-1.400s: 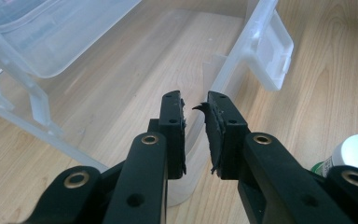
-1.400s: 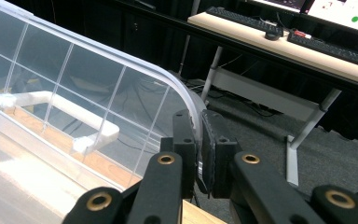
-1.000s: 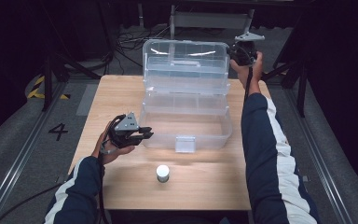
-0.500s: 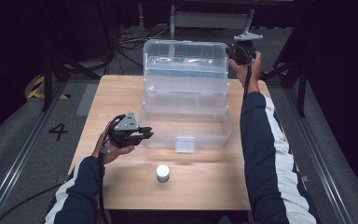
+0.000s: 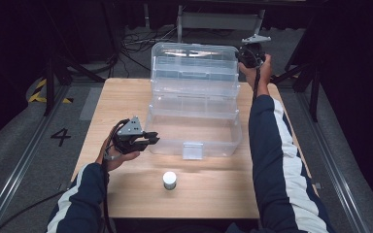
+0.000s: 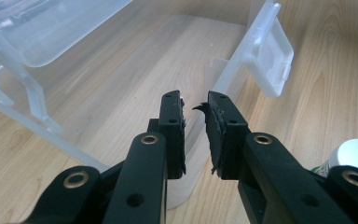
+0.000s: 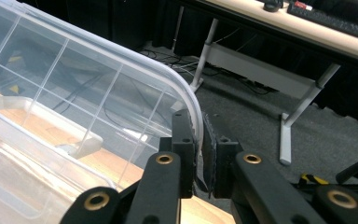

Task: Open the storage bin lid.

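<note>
The right tool [image 5: 250, 50] has barely moved over the last second: it stays pinched on the rim of the raised lid [image 7: 121, 70] of the clear plastic tiered storage box [image 5: 194, 121], at the lid's far right corner. With the lid held open like this, the opening step looks finished, and the box's bottom compartment lies bare. The left tool [image 5: 148, 141] hovers just beside the box's near left corner, its jaws slightly spread on nothing. A small white-capped bottle [image 5: 169, 180] stands on the wooden counter [image 5: 126, 97] in front of the box, apart from the front latch [image 6: 270, 56]. Nothing blocks the way to it.
</note>
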